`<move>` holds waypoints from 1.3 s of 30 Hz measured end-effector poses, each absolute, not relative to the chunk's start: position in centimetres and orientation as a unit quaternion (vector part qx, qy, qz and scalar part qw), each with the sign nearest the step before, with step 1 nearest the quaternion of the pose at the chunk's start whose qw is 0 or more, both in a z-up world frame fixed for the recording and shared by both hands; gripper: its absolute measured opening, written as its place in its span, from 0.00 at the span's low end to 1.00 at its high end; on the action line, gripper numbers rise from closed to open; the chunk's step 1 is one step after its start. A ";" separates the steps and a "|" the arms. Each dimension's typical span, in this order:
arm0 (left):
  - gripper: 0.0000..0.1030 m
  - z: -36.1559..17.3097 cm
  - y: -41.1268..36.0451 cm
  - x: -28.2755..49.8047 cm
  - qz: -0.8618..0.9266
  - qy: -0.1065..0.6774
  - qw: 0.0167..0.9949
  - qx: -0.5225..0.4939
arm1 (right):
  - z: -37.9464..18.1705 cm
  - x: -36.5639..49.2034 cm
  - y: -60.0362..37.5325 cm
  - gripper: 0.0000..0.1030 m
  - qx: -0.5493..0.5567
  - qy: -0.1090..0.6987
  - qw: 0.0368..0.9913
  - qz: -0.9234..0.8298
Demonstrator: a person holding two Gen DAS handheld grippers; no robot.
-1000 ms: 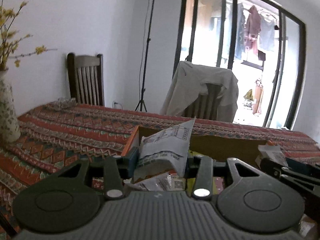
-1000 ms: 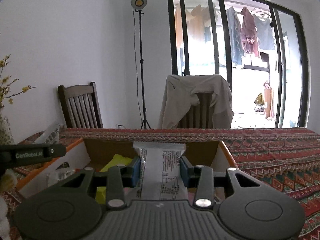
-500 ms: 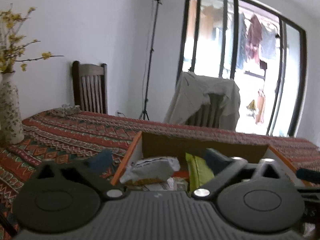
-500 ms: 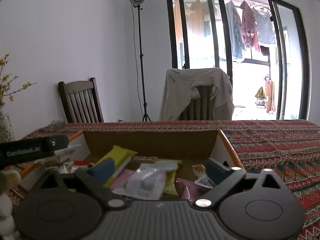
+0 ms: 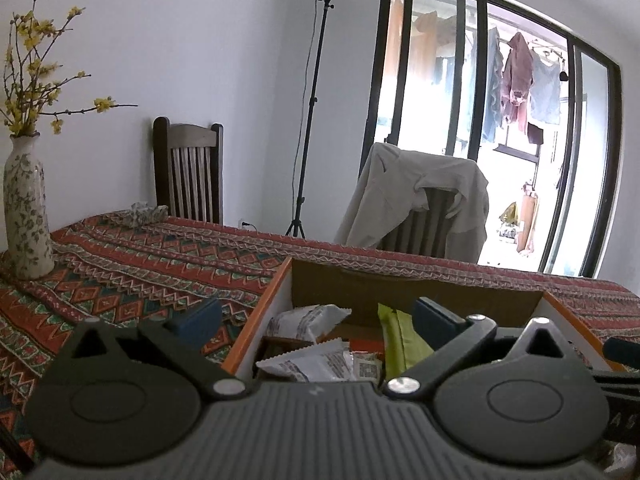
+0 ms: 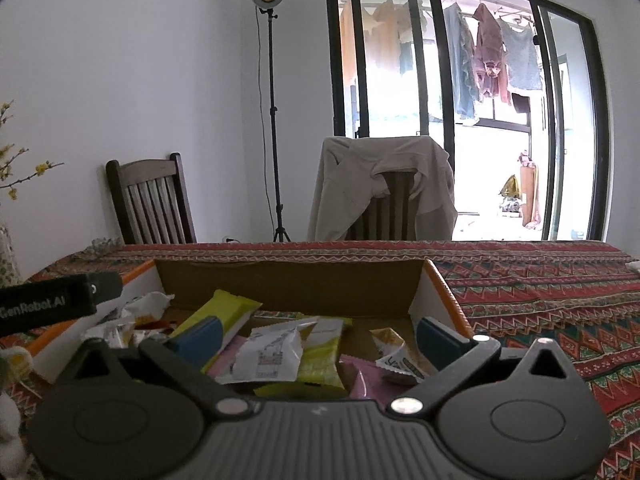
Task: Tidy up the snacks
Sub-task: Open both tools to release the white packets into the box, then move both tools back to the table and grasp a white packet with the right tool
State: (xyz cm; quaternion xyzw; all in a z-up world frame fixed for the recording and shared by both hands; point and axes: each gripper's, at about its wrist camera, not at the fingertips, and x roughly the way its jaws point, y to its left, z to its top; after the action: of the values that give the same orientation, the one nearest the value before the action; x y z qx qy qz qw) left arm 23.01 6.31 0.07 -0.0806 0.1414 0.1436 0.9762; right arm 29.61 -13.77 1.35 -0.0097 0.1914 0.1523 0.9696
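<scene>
snack packets lie loose in an open cardboard box (image 6: pixel 288 284) on the table, with both tongs spread wide above it.

in the right wrist view a white printed packet (image 6: pixel 268 354) rests on yellow-green packets (image 6: pixel 316 364), a pink one (image 6: pixel 368 380) peeks out beneath, and a small tan packet (image 6: pixel 394 350) lies near the right wall. the right tongs (image 6: pixel 316 338) stand wide with nothing between the pads. the left tongs (image 5: pixel 316 318) are equally wide and empty, straddling the box's orange-edged left wall, with white packets (image 5: pixel 308 316) and a green one (image 5: pixel 400 336) beyond. the box sits on a red patterned tablecloth (image 5: pixel 140 264); a flowered vase (image 5: pixel 26 208) stands at its left, two chairs (image 6: pixel 152 200) behind, one draped with a beige jacket (image 6: pixel 380 184).
</scene>
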 end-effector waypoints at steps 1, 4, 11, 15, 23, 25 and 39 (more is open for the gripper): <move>1.00 0.1 6.3 23.0 0.144 0.141 0.976 -0.082 | 1.4 29.6 -13.7 1.00 -0.011 0.191 0.970 0.152; 1.00 0.5 6.3 22.9 0.151 0.136 0.975 -0.086 | 1.5 29.5 -13.8 1.00 -0.010 0.187 0.970 0.152; 1.00 2.6 6.4 22.1 0.164 0.137 0.970 -0.116 | 2.1 30.0 -13.4 1.00 -0.027 0.201 0.967 0.156; 1.00 3.3 6.5 20.9 0.161 0.139 0.970 -0.117 | 3.4 29.3 -13.8 1.00 -0.029 0.197 0.968 0.151; 1.00 3.3 6.8 17.9 0.160 0.148 0.971 -0.103 | 4.4 27.4 -17.0 1.00 -0.009 0.215 0.964 0.157; 1.00 3.0 7.0 17.1 0.163 0.153 0.970 -0.099 | 4.3 27.2 -17.9 1.00 -0.004 0.229 0.960 0.159; 1.00 0.1 9.4 13.2 0.158 0.221 0.958 -0.096 | 2.1 24.6 -23.5 1.00 -0.032 0.289 0.948 0.129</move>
State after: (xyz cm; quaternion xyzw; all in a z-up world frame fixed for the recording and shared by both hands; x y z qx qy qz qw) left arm 13.17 9.36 0.10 -0.0955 0.2210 0.1583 0.9576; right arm 24.57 -23.55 2.07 -0.0325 0.2887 0.1289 0.9482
